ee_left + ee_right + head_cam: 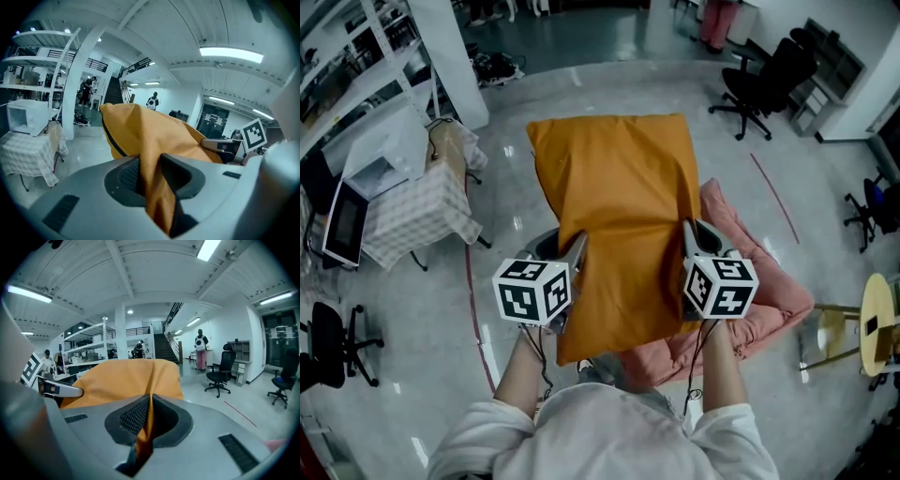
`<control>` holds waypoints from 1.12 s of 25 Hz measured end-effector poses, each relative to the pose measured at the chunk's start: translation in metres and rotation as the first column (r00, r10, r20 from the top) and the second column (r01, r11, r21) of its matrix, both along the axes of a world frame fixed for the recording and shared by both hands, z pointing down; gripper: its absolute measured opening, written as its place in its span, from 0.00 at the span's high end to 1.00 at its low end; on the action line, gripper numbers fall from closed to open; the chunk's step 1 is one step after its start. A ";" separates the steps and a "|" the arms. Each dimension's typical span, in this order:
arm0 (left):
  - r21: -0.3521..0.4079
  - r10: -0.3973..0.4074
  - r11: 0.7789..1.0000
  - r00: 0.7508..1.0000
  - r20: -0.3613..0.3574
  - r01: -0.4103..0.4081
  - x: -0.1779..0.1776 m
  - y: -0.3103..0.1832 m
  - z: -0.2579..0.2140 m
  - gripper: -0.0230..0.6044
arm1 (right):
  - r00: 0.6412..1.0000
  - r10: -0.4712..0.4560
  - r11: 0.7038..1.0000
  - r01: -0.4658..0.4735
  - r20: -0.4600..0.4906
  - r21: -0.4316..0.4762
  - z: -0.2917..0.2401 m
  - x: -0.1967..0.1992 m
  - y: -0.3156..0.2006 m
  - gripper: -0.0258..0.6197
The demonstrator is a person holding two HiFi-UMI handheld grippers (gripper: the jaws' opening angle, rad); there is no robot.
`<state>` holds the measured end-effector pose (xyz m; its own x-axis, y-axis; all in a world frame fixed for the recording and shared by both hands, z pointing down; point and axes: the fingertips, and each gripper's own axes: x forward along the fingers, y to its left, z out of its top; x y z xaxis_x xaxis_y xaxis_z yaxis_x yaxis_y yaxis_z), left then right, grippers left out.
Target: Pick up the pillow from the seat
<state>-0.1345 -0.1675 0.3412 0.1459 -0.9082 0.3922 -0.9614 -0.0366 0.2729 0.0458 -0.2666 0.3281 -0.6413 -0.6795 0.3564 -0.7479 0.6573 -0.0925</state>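
**Orange pillow held up between both grippers**

The left gripper [576, 247] gripped a thick fold of the orange pillow [619, 206], its jaws part-closed. The right gripper [693, 236] was clamped nearly flat on the opposite edge. The pillow hung between them over a pink cushion [766, 281]. The head view showed that cushion, but the left gripper view did not. The left gripper view showed a ceiling lamp [230, 54], which the head view lacked.

pillow [619, 216] hides most of the seat [545, 245] (a dark rim shows) and half the pink cushion [769, 291].
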 end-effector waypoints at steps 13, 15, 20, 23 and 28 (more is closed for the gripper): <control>0.007 -0.023 1.000 1.000 -0.006 0.023 -0.034 0.060 0.000 0.80 | 1.000 0.004 1.000 -0.004 0.020 -0.018 0.004 -0.030 0.060 0.91; 0.012 -0.028 1.000 1.000 -0.006 0.028 -0.035 0.061 -0.002 0.81 | 1.000 0.001 1.000 0.000 0.022 -0.015 0.003 -0.031 0.060 0.91; 0.013 -0.031 0.999 1.000 -0.004 0.031 -0.028 0.059 -0.002 0.81 | 1.000 0.001 1.000 0.000 0.023 -0.017 0.005 -0.023 0.057 0.91; 0.014 -0.036 0.999 0.999 -0.005 0.036 -0.023 0.056 -0.003 0.82 | 1.000 -0.006 1.000 0.007 0.016 -0.015 0.006 -0.019 0.053 0.91; 0.016 -0.043 0.999 0.999 -0.006 0.043 -0.018 0.052 -0.003 0.84 | 1.000 -0.011 1.000 0.011 0.022 -0.019 0.006 -0.012 0.048 0.91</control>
<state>-0.1523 -0.1159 0.3380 0.1084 -0.9201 0.3764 -0.9607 0.0004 0.2777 0.0339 -0.2191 0.3342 -0.6564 -0.6655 0.3553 -0.7383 0.6634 -0.1213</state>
